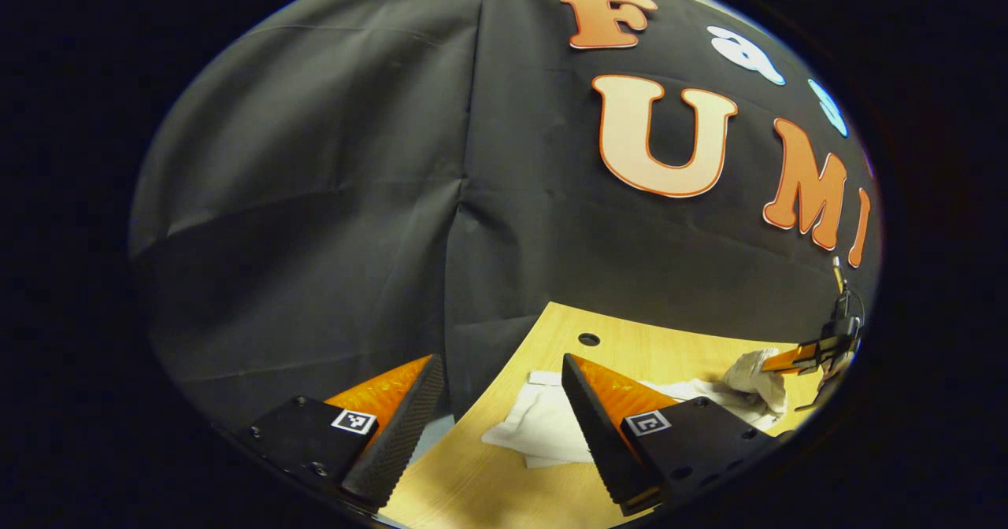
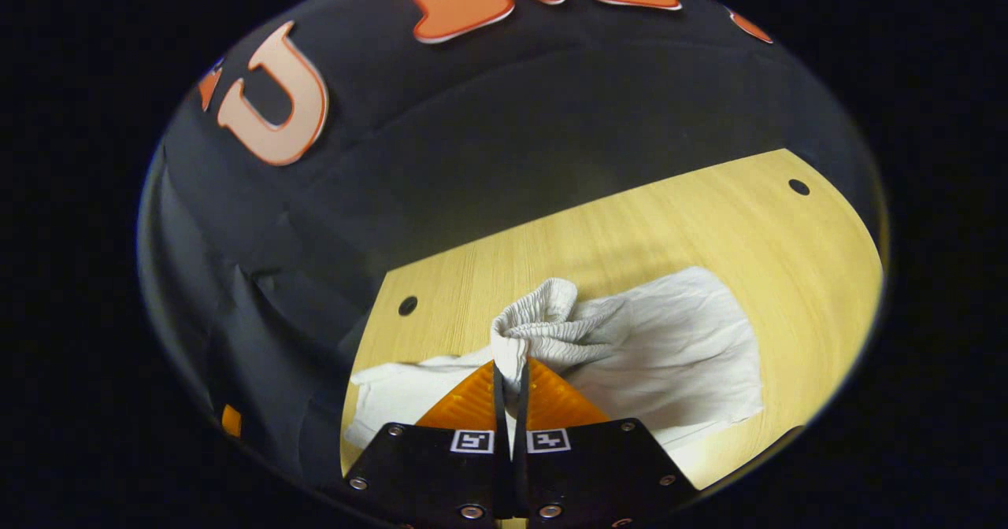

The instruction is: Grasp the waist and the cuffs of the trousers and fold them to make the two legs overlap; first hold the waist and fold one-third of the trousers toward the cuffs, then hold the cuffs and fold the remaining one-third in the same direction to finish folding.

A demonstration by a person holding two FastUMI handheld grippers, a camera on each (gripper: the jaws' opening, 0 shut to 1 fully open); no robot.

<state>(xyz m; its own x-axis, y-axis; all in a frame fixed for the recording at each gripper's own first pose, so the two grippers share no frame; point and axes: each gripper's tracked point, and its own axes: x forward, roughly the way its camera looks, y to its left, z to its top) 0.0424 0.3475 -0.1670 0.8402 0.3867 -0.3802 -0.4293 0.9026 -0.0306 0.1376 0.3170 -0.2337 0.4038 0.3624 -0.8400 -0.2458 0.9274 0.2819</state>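
Two claws work over a wooden bench (image 2: 630, 222) where white trousers (image 2: 677, 356) lie. In the right gripper view, the right claw (image 2: 510, 371) is pressed together on the gathered elastic waist (image 2: 543, 324) of the trousers; both fingers pinch the fabric, and the waist is lifted into a bunch above the rest of the cloth. The other part of the trousers is spread flat on the bench, to both sides of this claw. In the left gripper view, the left claw (image 1: 500, 387) is spread wide and holds nothing; it hangs above the near edge of the bench (image 1: 488, 482), with a flat end of the trousers (image 1: 543, 427) just beyond its fingers. Farther off in this view, the right claw (image 1: 776, 364) shows with the bunched waist (image 1: 752, 375) in its grip. Round holes (image 2: 407, 305) are in the bench top.
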